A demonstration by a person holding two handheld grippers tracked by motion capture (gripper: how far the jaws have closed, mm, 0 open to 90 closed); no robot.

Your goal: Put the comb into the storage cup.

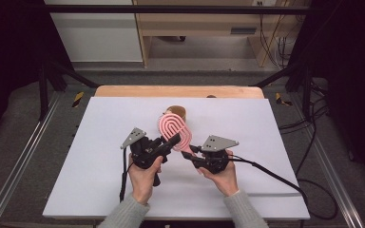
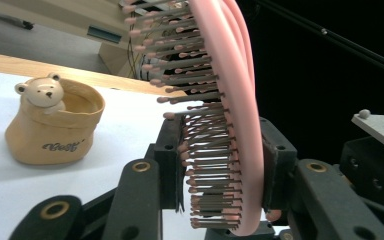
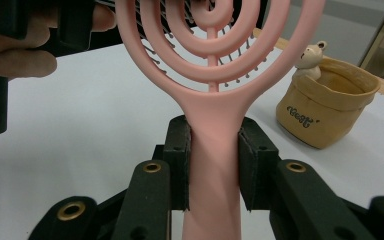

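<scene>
A pink hairbrush (image 1: 173, 127) with looped ribs and dark bristles is held up over the white table sheet (image 1: 95, 142) by both grippers. My left gripper (image 1: 173, 139) is shut across the brush head (image 2: 230, 75), one pad against the bristles and the other on the pink back. In the left gripper view this gripper (image 2: 225, 160) clamps the lower part of the head. My right gripper (image 1: 186, 154) is shut on the brush handle (image 3: 215, 107), and its pads (image 3: 214, 165) press both sides of the neck.
A tan fabric pouch (image 1: 176, 112) with a small bear figure (image 2: 42, 92) stands upright just behind the brush, near the far edge of the sheet. A wooden table edge (image 1: 178, 91) runs behind it. Cables (image 1: 275, 178) trail from the right gripper across the sheet.
</scene>
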